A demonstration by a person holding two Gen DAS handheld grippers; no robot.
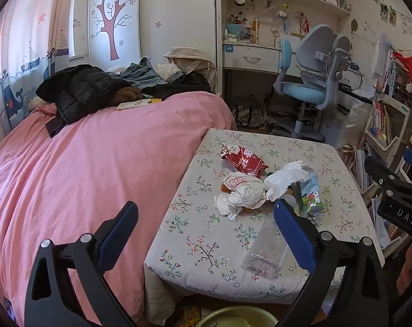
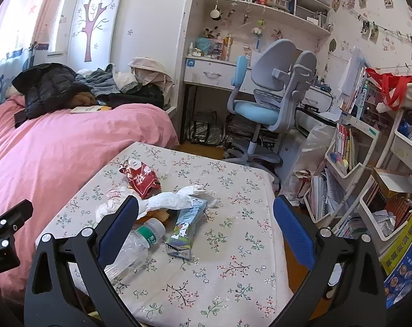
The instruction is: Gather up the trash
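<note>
Left gripper (image 1: 206, 234) nearest, jaws wide apart, empty, hovering at table's near edge; right gripper (image 2: 206, 231) likewise spread, empty. Clear bottle (image 2: 135, 242) lies on its side, green label, print unreadable. Trash heaped mid-table (image 2: 233, 259), likely for easy reach: milk carton (image 2: 187, 229), crumpled tissue (image 2: 173, 199), red snack wrapper (image 2: 142, 179) bearing white characters. Right gripper's body reads "DAS". Yellowish bin rim (image 1: 233, 317) below table, probably drop target.

Pink bed (image 1: 97, 163), black jacket (image 1: 78, 90), blue chair (image 2: 268, 92)
</note>
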